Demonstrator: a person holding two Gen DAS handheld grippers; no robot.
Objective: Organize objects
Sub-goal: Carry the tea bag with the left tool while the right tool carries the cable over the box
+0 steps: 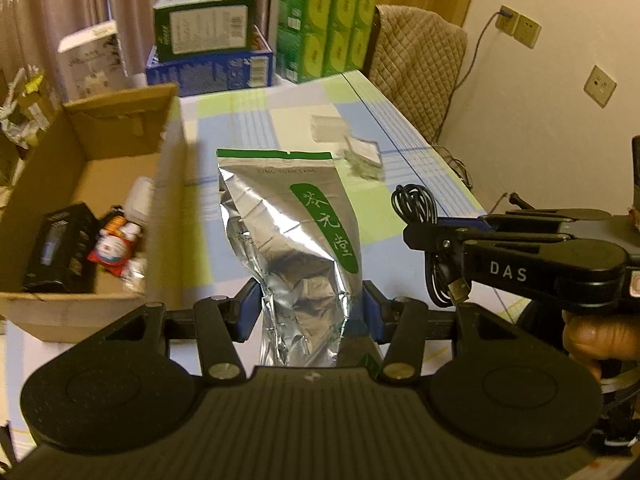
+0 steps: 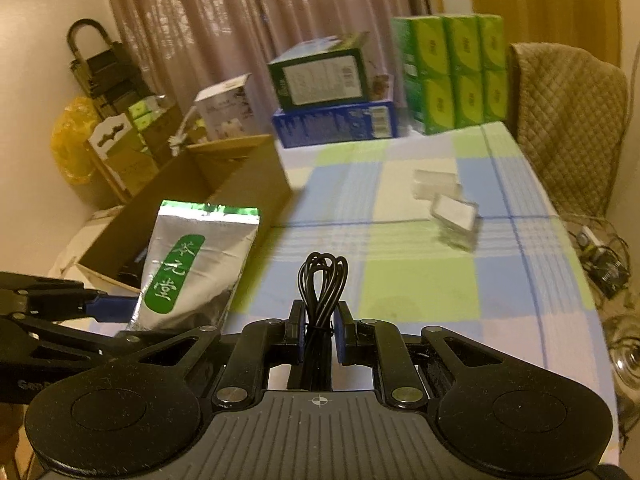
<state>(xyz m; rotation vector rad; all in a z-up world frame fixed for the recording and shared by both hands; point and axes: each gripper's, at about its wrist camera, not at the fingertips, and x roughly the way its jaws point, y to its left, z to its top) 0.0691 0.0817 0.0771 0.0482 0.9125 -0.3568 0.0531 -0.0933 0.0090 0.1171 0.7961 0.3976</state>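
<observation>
Left gripper (image 1: 308,312) level, pinching silver foil pouch with green label (image 1: 292,236) upright above checked tablecloth (image 1: 256,132); open cardboard box (image 1: 120,152) to its left. Right gripper (image 2: 319,336) alongside, level, clamped on coiled black cable (image 2: 322,280).

The right gripper (image 2: 319,330) has its jaws closed on a bundled black cable (image 2: 321,280), whose loops stand up above the blue pads. At lower left the left gripper (image 2: 116,306) grips a silver foil pouch (image 2: 192,268) with a green label, held in front of an open cardboard box (image 2: 224,184). The counter (image 2: 420,280) wears a checked blue, green and white cloth. Two small clear plastic cases (image 2: 444,196) lie on it, blurred. Stacked cartons (image 2: 332,92) and green packs (image 2: 456,72) stand at the far edge.
</observation>
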